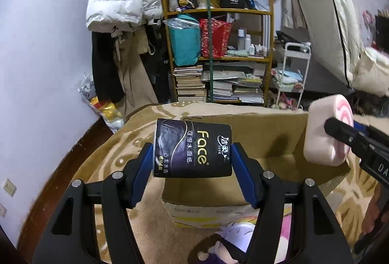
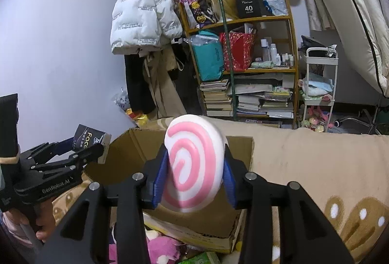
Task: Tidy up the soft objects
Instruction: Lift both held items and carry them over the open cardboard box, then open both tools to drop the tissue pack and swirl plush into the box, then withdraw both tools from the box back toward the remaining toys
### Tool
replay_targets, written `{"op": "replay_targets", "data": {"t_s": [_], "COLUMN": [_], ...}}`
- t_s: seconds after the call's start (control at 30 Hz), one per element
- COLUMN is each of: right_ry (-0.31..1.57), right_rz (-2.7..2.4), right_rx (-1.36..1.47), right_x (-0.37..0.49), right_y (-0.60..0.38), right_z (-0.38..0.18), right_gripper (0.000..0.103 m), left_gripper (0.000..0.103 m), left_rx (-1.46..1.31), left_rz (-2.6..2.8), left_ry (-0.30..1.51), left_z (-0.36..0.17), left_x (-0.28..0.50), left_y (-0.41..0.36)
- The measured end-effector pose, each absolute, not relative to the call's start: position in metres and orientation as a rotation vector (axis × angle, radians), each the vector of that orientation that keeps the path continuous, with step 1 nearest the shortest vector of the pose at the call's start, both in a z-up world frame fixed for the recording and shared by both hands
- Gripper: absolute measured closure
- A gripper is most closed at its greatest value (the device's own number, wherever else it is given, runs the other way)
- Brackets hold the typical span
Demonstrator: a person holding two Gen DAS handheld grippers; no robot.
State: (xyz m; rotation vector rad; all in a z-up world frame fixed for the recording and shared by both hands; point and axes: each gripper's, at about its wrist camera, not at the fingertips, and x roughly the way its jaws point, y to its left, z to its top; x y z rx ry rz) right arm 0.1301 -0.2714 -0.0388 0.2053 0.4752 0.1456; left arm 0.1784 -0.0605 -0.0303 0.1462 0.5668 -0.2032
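Bedroom | left claw (image 1: 192, 162) grips "Face" tissue pack (image 1: 192, 148) | right claw (image 2: 195, 176) — swirl cushion (image 2: 194, 164)

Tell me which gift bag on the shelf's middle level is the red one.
The red gift bag with gold specks stands right of the teal gift bag, next to the white bottles.

A brown blanket (image 2: 316, 162) with round faces covers the bed. An open cardboard box (image 1: 267, 142) sits on it. Soft toys (image 2: 160, 247) lie beside the box.
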Motion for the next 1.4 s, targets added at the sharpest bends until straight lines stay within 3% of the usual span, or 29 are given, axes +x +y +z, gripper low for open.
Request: {"op": "replay_targets", "data": {"t_s": [0.27,0.33,0.5,0.7,0.9,1.4], "right_ry": [0.518,0.523,0.512,0.473,0.467,0.471], "right_rz": [0.141,0.142,0.143,0.127,0.097,0.084], "right_rx": [0.216,0.216,0.217,0.230,0.253,0.191], "right_x": [0.130,0.128,0.125,0.109,0.092,0.044], "right_y": [-0.270,-0.270,-0.268,-0.268,-0.272,-0.259], "right_z": [-0.045,-0.045,-0.042,-0.032,-0.024,-0.005], "right_gripper": [0.053,0.053,0.046,0.022,0.001,0.000], "left_gripper": [0.037,0.027,0.023,0.008,0.003,0.003], "left_rx": [0.169,0.160,0.140,0.131,0.148,0.155], "left_rz": [-0.215,-0.212,-0.199,-0.179,-0.173,-0.176], "left_ry": [0.573,0.569,0.566,0.567,0.548,0.604], "left_z": [-0.033,-0.031,-0.027,-0.023,-0.014,0.000], "left_x": [0.175,0.175,0.173,0.164,0.147,0.101], "left_y": [-0.067,-0.065,-0.060,-0.052,-0.047,-0.021]}}
